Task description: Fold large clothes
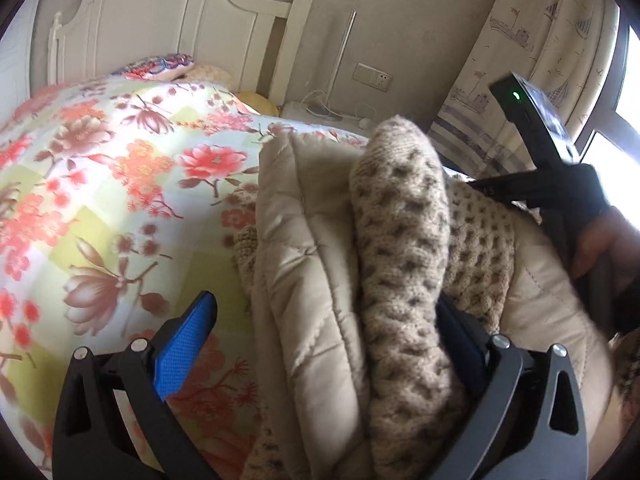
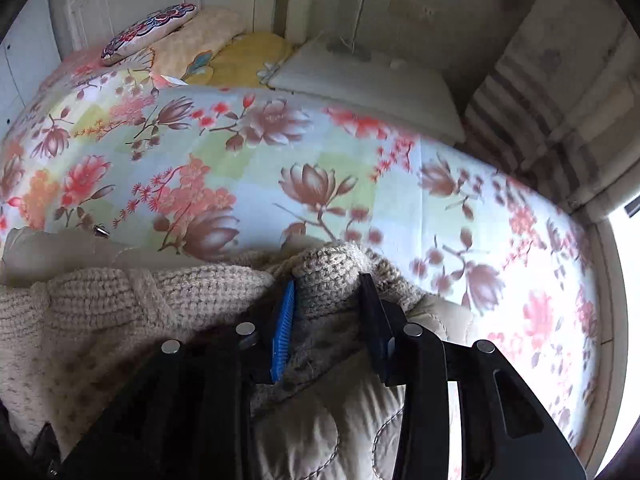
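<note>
Two grippers, left gripper (image 1: 320,344) and right gripper (image 2: 328,320), show no legible writing.

Looks like a bedroom in someone's home. There's a bed with a flowery bedspread (image 1: 120,184), a white wooden headboard (image 1: 172,28), pillows (image 2: 216,48) piled at the top, a wall socket (image 1: 373,77) with cables under it, and a boat-print curtain (image 1: 532,52) beside a bright window (image 1: 628,120).

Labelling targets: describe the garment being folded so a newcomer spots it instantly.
Start at the bed with the floral sheet. On its near side lies a bundled beige jacket, between both grippers. Unlike the printed sheet, it is plain beige: chunky knit outside with faint brown spots, quilted lining inside.
</note>
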